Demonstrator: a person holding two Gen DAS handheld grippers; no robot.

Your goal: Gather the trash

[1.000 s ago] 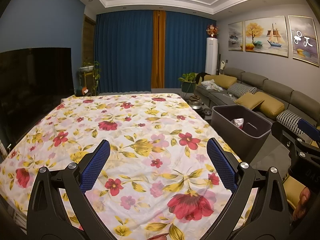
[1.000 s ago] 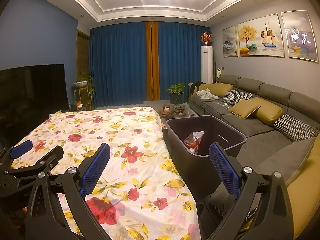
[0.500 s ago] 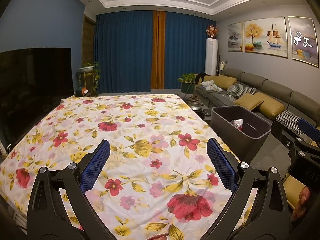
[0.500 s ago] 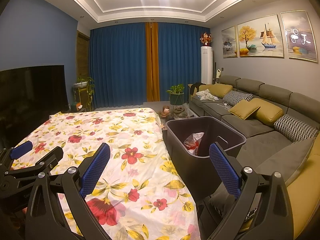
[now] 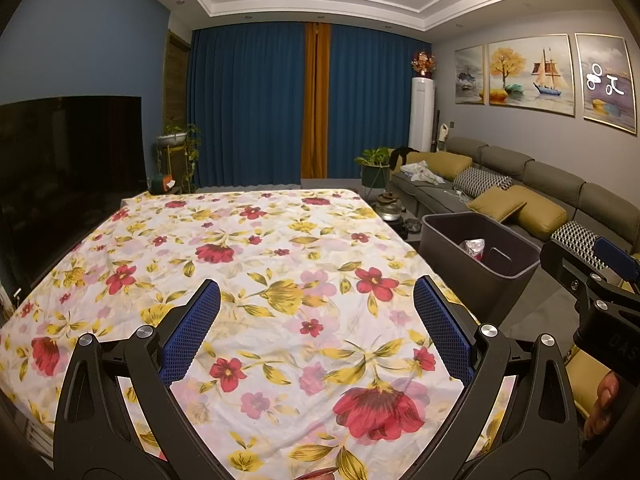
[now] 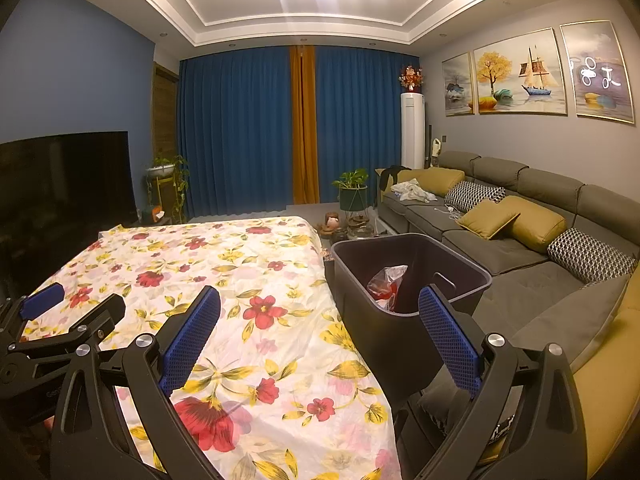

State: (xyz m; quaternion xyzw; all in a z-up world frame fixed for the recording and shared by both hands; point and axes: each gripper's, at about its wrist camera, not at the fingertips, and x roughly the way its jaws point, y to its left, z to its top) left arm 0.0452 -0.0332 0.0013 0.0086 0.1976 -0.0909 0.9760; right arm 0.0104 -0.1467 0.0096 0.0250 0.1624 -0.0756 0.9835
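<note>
Left wrist view: left claw [image 5: 316, 320] gapes wide, empty, above floral cloth [image 5: 256, 248]; right claw [image 6: 320, 328] likewise spread, holding nothing.

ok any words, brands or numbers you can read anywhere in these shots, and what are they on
"DAS": embossed on the black body of the right gripper, seen in the left wrist view; the rest is cut off.
White scribbles on the rightmost framed wall painting: lamp reflections, not text.
Nothing else legible.

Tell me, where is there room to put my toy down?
The flowery cloth is bare from the TV side across to the dark bin, and from the curtains' end down to both open grippers, left gripper and right gripper. It is crowded inside the bin, where a crumpled bag lies, and on the sofa with its cushions.
</note>
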